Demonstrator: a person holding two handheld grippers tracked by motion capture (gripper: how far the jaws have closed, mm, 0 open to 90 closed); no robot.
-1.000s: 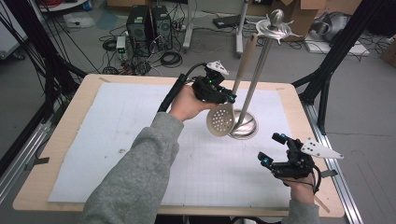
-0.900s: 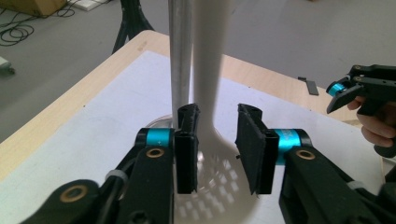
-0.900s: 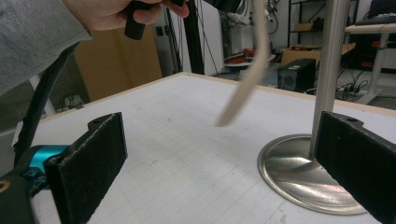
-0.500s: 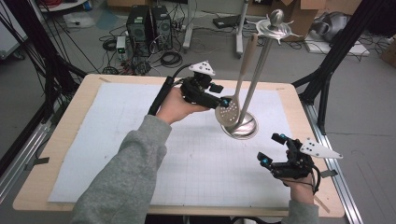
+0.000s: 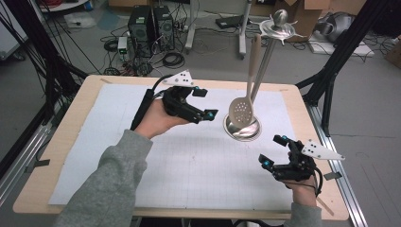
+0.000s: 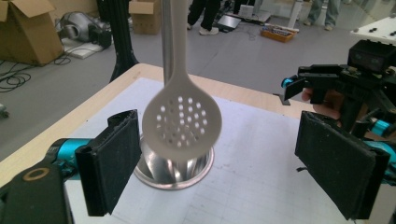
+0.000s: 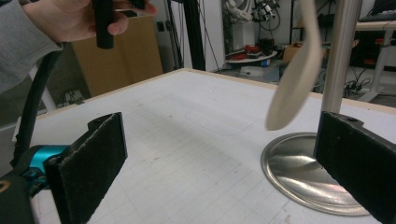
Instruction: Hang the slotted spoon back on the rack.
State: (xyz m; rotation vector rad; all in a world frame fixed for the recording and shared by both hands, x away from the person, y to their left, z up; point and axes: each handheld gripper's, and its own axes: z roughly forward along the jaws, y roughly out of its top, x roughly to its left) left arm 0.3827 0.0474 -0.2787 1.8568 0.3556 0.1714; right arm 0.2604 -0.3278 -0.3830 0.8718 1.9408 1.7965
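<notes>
White gridded paper covers the wooden bench [image 5: 61, 156]. Far right, a pale perforated plastic spoon [image 5: 242, 112] hangs on the steel utensil stand [image 5: 242, 128]. Both the left claw [image 5: 207, 103] and right claw [image 5: 274, 151] are spread, empty. Hanging looks done; next, withdraw without bumping it.

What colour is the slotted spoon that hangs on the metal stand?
The slotted spoon is pale cream, almost off-white, with round holes; the left gripper view shows it best.

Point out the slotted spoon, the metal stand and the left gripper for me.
slotted spoon [image 6: 181, 122], left gripper view, on its perforated bowl
metal stand [image 5: 242, 130], high view, on its round base
left gripper [image 5: 204, 103], high view, between its fingertips
</notes>
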